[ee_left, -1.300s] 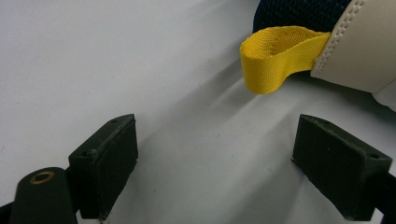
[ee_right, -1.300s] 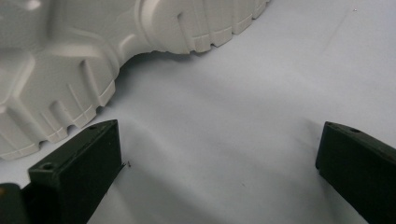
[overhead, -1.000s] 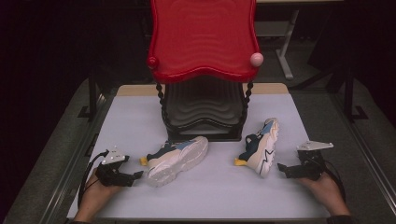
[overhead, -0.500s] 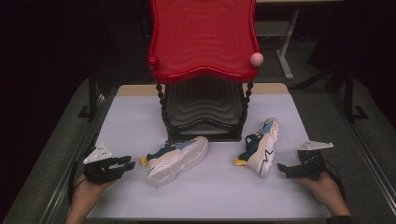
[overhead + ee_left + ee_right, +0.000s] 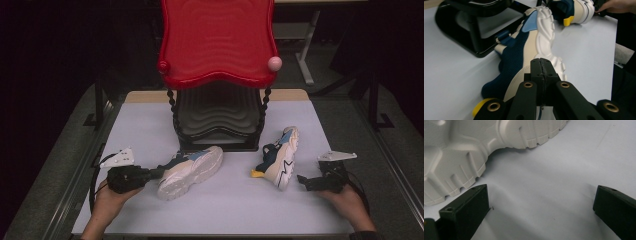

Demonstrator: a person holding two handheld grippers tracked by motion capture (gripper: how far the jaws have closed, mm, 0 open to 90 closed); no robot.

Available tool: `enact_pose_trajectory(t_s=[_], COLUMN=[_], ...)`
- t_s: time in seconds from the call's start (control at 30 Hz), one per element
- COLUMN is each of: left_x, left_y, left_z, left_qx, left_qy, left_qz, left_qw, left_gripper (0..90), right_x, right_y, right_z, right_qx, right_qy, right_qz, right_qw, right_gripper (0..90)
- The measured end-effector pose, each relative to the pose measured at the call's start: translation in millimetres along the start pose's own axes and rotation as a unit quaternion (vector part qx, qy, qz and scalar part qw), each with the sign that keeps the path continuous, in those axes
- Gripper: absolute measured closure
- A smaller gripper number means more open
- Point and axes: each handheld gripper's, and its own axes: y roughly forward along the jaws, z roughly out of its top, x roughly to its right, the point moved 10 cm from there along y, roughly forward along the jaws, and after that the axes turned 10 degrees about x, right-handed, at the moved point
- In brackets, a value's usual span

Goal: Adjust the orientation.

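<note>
Two sneakers lie on the table (image 5: 150, 125) in front of a black-and-red rack (image 5: 218, 107), so we guess they're headed onto its shelves. Our left gripper (image 5: 156, 173) has just clamped down tight on the heel of the left shoe (image 5: 192, 169), ready to lift. Farther right, the other shoe (image 5: 280, 157) lies on its side, our right gripper (image 5: 301, 180) gaping wide beside its sole, holding nothing.

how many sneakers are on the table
2. One sneaker lies left of centre, in front of the black lower shelf, its heel at the left gripper. The other sneaker lies on its side at right, near the right gripper.
</note>
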Motion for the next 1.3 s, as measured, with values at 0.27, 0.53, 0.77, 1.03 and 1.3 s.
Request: enact_pose_trajectory(t_s=[0.27,0.53,0.77,1.03,1.3], left_x=[1.7,5.4,14.6,30.3,53.4], left_y=[14.3,16.0,16.2,16.9,20.6], left_z=[-2.1,-2.5,-1.7,-2.0,-6.0], left_qx=[-0.021,-0.02,-0.014,-0.01,-0.013], left_qy=[0.014,0.013,0.013,0.02,0.023], left_qz=[-0.008,-0.01,-0.021,-0.037,-0.066], left_qw=[0.9997,0.9997,0.9996,0.9991,0.9975], left_gripper=[89.7,89.9,89.9,89.9,89.9], right_x=[0.0,0.0,0.0,0.0,0.0], right_y=[0.0,0.0,0.0,0.0,0.0], right_z=[0.0,-0.1,-0.1,-0.1,-0.1], right_qx=[0.0,0.0,0.0,0.0,0.0], right_qy=[0.0,0.0,0.0,0.0,-0.001], right_qz=[0.0,0.0,0.0,0.0,0.0], right_qw=[1.0,1.0,1.0,1.0,1.0], right_gripper=[0.0,0.0,0.0,0.0,0.0])
